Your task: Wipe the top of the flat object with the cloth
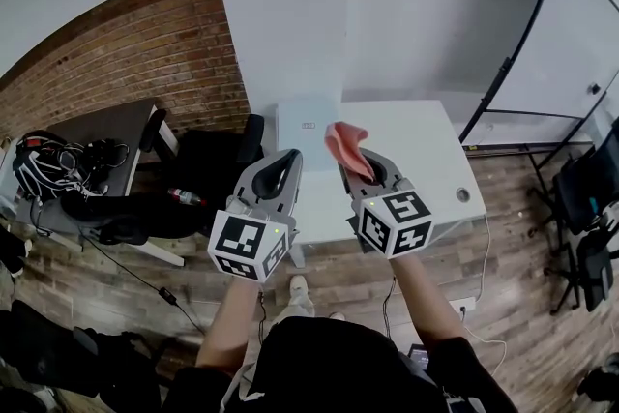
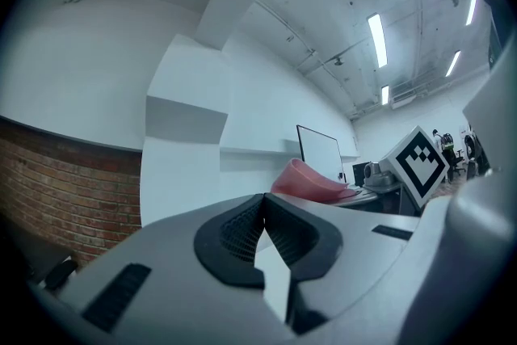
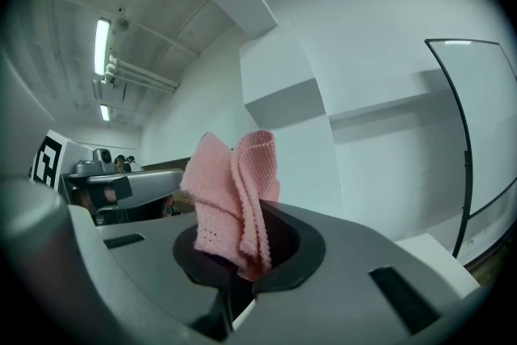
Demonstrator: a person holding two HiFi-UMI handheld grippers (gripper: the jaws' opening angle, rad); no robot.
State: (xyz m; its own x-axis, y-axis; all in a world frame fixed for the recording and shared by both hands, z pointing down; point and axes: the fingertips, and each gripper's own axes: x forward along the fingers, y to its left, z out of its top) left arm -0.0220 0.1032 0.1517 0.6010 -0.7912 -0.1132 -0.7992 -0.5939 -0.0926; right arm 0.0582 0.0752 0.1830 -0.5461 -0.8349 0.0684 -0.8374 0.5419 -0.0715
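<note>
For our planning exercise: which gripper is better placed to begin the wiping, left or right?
Right. The right gripper is shut on the pink cloth, raised near the white table. The left gripper is shut on nothing, so it would first need the cloth.

The cloth is pink and knitted, bunched into loose upright folds. Its lower end is pinched between the jaws of the right gripper, and the rest stands up out of that claw, clear of any surface. The flat object, a pale rectangular panel, lies level below. From above it shows between this claw and the left gripper.
</note>
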